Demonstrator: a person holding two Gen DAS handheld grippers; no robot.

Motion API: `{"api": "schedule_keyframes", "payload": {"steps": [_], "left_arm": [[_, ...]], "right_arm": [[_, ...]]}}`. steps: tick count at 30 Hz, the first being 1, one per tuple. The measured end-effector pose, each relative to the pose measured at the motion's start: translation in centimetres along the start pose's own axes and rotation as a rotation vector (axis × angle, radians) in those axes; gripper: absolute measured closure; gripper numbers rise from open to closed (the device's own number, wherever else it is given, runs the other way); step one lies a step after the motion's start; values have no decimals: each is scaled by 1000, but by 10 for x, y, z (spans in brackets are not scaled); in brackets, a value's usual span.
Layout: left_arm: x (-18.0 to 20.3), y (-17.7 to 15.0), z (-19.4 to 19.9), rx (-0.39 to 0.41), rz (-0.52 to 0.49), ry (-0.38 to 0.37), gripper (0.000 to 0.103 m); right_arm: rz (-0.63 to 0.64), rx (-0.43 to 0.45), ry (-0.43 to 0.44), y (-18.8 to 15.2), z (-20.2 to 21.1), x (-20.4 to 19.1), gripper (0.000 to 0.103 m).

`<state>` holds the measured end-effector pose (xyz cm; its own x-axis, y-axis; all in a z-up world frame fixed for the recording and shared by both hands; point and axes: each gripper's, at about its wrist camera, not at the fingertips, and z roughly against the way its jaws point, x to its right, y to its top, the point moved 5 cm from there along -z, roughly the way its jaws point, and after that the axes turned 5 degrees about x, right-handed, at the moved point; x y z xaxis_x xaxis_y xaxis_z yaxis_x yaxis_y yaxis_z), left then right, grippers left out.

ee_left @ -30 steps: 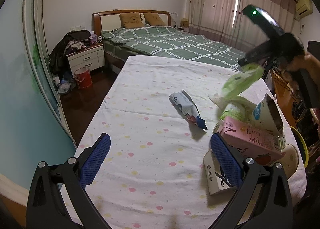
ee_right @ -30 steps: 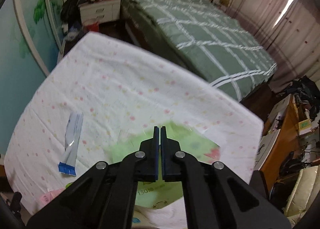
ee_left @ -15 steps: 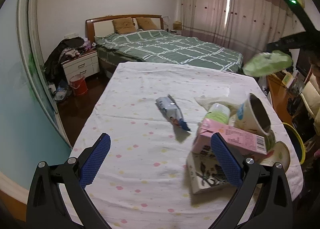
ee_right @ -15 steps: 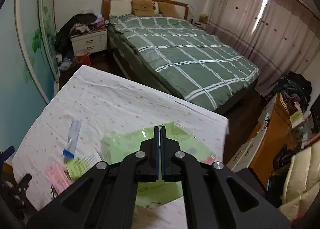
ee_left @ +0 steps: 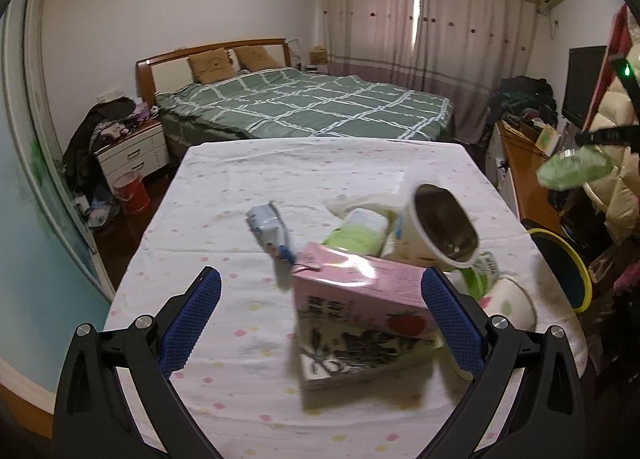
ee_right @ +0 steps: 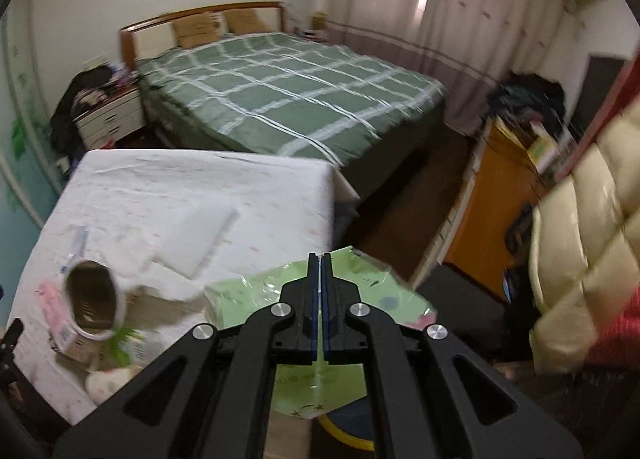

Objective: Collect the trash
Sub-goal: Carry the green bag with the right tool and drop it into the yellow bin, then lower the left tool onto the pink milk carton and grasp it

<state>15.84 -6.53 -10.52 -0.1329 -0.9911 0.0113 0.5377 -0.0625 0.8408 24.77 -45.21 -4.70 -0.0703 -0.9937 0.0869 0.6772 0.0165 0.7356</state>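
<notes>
The right gripper [ee_right: 319,259] is pinching the green wrapper [ee_right: 256,291] by its thin edge above the bin [ee_right: 348,437]; it may slip and miss. The left gripper [ee_left: 320,291] is waiting with fingers spread.

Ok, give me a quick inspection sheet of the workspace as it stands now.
Surface: table under a dotted white cloth.
Job's things: pink carton, tipped cup, blue wrapper, green packet.
Clutter: flat box under the carton.
Grippers: left gripper open above the table; right gripper shut on the green packet, beyond the table edge, over the yellow-rimmed bin.
Cables: nothing seen.
Surroundings: bed, nightstand, curtains.
</notes>
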Motion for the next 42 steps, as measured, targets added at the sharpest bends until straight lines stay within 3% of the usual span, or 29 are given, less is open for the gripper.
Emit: {"api": "schedule_keyframes", "payload": {"steps": [13,17,20,29,37,42], "left_arm": [[35,-5,-10,-34,-57,-33,4],[35,-7,-16,-49,-59,-25,4],[37,-10,-21,-53,-71,-26,4],[39,-10,-40,-21,-184,-87,4],[37,-8,-34,-55,-131,-265,4],[33,-27,-34,-110,-94,-202,4]], "right_arm": [[-205,-174,-103,-103,-85,89,101],[-231,-181,-94,-119,-89,96,91],[-245,-166,-76,-129,-83,92,79],[-249,-153,23,-139,-69,54,65],[-252,-120,90,-130,-59,30,64],[-141,-50,184,-110,-36,-28,63]]}}
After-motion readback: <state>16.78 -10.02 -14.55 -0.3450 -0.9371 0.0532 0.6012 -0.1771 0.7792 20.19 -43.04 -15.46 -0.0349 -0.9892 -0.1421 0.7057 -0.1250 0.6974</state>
